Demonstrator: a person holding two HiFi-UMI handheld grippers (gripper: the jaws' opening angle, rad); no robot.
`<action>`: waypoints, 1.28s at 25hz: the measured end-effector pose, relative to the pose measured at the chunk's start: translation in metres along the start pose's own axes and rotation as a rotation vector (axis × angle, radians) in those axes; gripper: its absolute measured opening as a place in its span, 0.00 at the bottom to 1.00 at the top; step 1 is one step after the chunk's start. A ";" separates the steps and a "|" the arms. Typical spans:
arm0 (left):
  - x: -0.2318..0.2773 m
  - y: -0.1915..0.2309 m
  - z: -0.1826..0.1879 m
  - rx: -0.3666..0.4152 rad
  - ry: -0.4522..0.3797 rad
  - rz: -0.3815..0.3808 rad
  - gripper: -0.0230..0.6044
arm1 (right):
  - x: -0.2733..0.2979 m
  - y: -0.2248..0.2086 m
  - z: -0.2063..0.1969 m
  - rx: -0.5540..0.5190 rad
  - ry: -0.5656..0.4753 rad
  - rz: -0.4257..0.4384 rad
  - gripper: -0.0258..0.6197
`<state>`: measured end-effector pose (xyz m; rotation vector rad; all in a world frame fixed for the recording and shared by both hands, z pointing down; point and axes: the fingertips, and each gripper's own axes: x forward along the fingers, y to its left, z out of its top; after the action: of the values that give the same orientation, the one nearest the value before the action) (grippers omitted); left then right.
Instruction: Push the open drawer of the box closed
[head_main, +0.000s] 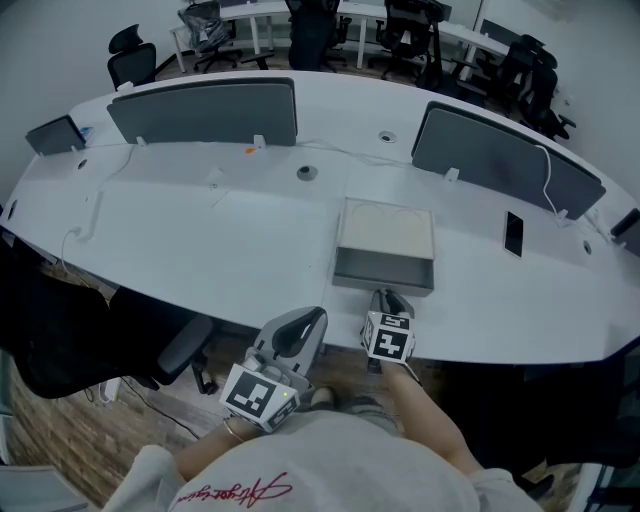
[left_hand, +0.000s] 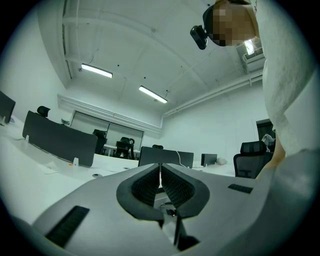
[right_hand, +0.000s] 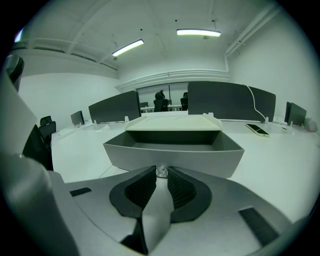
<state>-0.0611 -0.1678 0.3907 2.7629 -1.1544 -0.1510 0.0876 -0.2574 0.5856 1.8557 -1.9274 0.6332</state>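
L: my left gripper (left_hand: 160, 174) jaws together, empty | R: my right gripper (right_hand: 161, 181) tips on knob (right_hand: 161, 171), probably pinching | drawer (head_main: 384, 270) open, front of box (head_main: 388, 230), mid-table (head_main: 200, 240)

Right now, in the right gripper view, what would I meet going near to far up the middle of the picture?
right gripper → knob between its jaw tips → open drawer → box → dark divider
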 end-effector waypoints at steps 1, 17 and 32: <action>0.000 0.001 0.000 0.000 -0.001 0.003 0.07 | 0.001 -0.001 0.001 0.000 -0.001 -0.002 0.17; -0.003 0.012 -0.003 -0.004 0.007 0.038 0.07 | 0.023 -0.007 0.016 0.001 -0.007 -0.006 0.17; 0.000 0.018 -0.004 -0.002 0.013 0.052 0.07 | 0.037 -0.010 0.026 0.008 -0.006 -0.010 0.17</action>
<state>-0.0731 -0.1793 0.3976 2.7253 -1.2205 -0.1279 0.0965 -0.3027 0.5862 1.8734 -1.9213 0.6338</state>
